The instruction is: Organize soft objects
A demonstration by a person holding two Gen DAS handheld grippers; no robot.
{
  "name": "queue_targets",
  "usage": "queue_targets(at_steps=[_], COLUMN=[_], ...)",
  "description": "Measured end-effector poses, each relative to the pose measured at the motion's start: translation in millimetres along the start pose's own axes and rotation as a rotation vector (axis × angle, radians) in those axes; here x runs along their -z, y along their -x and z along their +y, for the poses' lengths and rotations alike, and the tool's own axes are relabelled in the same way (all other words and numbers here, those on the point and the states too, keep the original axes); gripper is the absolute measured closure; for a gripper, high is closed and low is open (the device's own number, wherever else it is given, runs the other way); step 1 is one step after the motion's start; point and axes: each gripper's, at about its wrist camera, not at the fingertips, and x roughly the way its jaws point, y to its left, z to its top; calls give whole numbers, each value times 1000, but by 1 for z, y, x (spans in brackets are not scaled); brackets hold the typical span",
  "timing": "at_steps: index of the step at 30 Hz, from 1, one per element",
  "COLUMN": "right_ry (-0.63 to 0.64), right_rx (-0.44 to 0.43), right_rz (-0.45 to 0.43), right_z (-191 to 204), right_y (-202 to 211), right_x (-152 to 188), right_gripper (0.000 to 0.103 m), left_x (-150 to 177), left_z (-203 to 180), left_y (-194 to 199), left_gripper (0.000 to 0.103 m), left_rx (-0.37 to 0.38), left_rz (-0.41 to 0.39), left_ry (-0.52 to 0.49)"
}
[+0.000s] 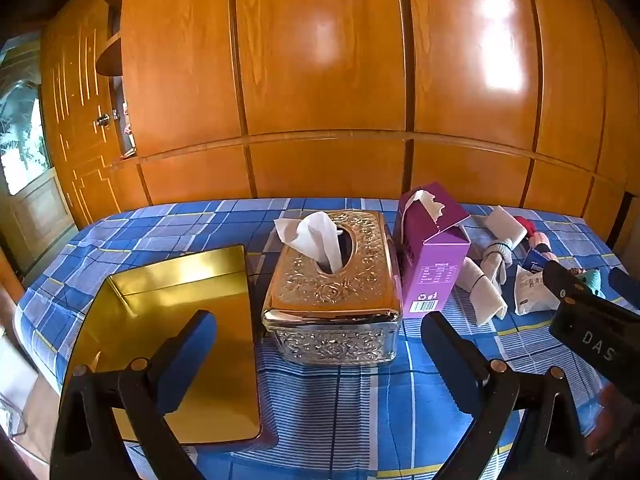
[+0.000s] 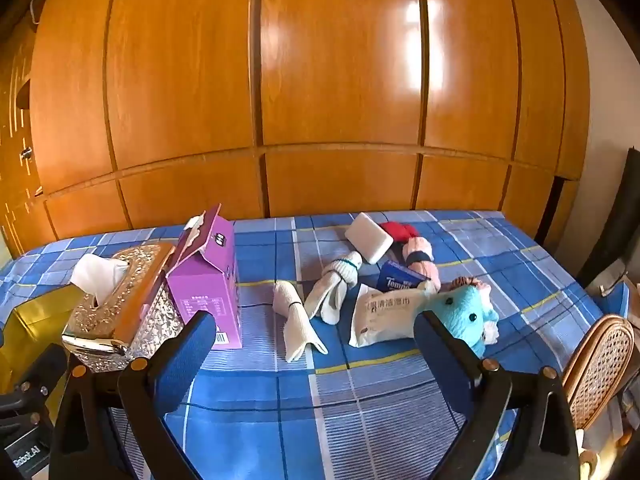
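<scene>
A pile of soft things lies on the blue checked cloth: two rolled white socks [image 2: 298, 320] [image 2: 336, 284], a white sponge [image 2: 368, 237], a red item [image 2: 396, 229], a pink knit piece [image 2: 420, 258], a blue tissue pack [image 2: 398, 278], a white wipes pack [image 2: 380, 316] and a light-blue plush toy [image 2: 468, 316]. My right gripper [image 2: 316, 340] is open and empty, just short of the pile. My left gripper [image 1: 320, 340] is open and empty in front of the ornate gold tissue box [image 1: 332, 280]. The socks [image 1: 486, 292] also show in the left wrist view.
A gold tray [image 1: 180, 320] lies left of the tissue box. A purple tissue carton [image 1: 432, 252] stands between the box and the pile. A wooden wardrobe [image 2: 320, 100] backs the table. A wicker chair [image 2: 596, 368] stands at the right edge.
</scene>
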Motion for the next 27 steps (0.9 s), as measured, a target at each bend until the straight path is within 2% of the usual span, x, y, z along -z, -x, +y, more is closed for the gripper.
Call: queue_targets(at_steps=[2,3,8,27], right_ry=[-1,-3,12,17], right_rx=[-1,-1,3,2], right_rz=[11,7,11,22], right_z=[-2,-4,-1,2], right_y=[-24,-30,-41,-42], right_x=[-8,-1,-1,0], right_gripper=[2,2,2,2], left_x=[1,1,4,5], left_z=[1,1,1,0], left_y=[-1,-2,-2,2], left_gripper=[1,1,1,1], left_rx=[1,-1,0,4], left_rz=[5,6,8,12], left_ry=[1,0,-2,-5])
